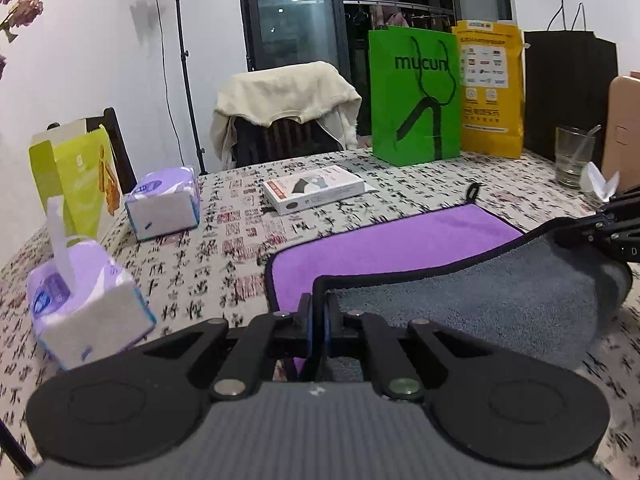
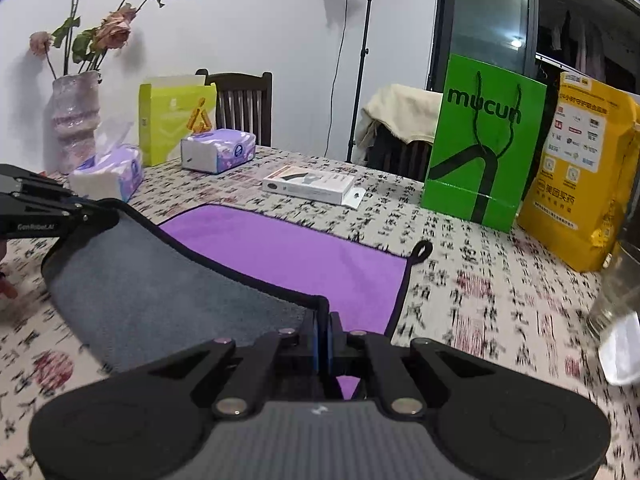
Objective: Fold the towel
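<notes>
The towel (image 1: 400, 240) is purple on one face and grey on the other, with a black hem. It lies on the patterned tablecloth with its near edge lifted, grey side up. My left gripper (image 1: 319, 312) is shut on the near left corner of the towel. My right gripper (image 2: 323, 332) is shut on the near right corner of the towel (image 2: 288, 252). Each gripper shows at the edge of the other's view, the right one (image 1: 612, 228) and the left one (image 2: 60, 210). The far half lies flat, purple side up, with a hanging loop (image 2: 422, 250) at its far right corner.
A white box (image 1: 314, 194) lies beyond the towel. Two tissue packs (image 1: 86, 304) (image 1: 164, 202) and a yellow-green carton (image 1: 76, 176) are at the left. A green bag (image 1: 414, 96), yellow bag (image 1: 492, 88), and glass (image 1: 574, 156) stand at the far right. A vase (image 2: 76, 120) stands far left.
</notes>
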